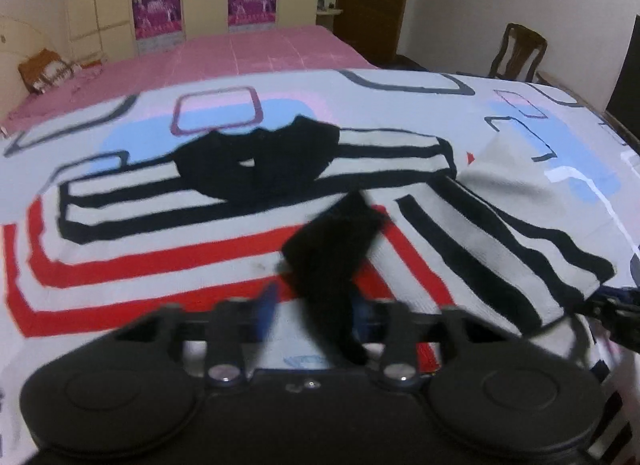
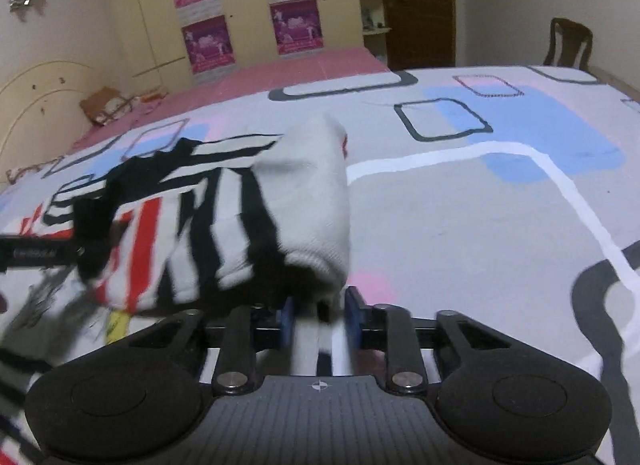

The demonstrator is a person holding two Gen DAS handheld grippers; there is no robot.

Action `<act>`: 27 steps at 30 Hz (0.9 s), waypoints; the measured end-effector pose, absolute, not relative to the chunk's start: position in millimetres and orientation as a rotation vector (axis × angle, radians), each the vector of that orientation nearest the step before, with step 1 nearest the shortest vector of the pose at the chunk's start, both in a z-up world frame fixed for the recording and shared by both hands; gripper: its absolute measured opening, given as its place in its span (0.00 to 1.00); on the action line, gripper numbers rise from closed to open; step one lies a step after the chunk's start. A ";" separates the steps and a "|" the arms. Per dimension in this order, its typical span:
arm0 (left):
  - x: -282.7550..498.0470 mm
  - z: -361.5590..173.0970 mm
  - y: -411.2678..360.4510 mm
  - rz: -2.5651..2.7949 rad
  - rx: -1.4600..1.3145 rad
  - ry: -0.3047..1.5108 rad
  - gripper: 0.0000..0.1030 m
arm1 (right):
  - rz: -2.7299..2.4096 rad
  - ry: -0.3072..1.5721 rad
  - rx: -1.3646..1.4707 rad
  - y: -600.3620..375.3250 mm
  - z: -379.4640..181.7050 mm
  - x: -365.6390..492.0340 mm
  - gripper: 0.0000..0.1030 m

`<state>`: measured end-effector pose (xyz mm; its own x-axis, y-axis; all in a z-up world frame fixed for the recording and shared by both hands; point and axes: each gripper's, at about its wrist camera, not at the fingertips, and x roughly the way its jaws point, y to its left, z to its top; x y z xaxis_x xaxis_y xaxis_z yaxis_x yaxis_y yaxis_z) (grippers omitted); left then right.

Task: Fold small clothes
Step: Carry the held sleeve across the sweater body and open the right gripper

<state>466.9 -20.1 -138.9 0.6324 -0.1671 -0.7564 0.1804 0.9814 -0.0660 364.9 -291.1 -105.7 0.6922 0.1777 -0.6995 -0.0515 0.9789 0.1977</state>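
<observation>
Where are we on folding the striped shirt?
Done: one sleeve of the white knit shirt with black and red stripes lies folded across the body. In hand: left tool pinches a black cuff, right tool grips the white edge. Left: remaining folds.

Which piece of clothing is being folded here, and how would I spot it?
Look at the bed sheet printed with blue patches and grey squares. On it lies the striped shirt: white with black bands, red ones lower down, and a black collar, unlike the pastel sheet.
</observation>
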 end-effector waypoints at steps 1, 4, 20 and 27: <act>468.7 -140.5 -15.7 -0.195 -0.001 0.854 0.12 | 0.131 0.808 0.174 -291.1 -107.6 369.4 0.18; 454.0 -125.5 10.3 -0.165 -0.079 0.763 0.10 | 0.130 0.809 0.122 -282.2 -110.3 371.5 0.16; 423.7 -143.4 84.6 0.000 -0.226 0.760 0.53 | 0.208 0.807 0.018 -279.5 -106.1 364.3 0.43; 432.7 -145.9 105.8 0.002 -0.238 0.823 0.45 | 0.247 0.734 0.169 -299.7 -77.9 369.6 0.38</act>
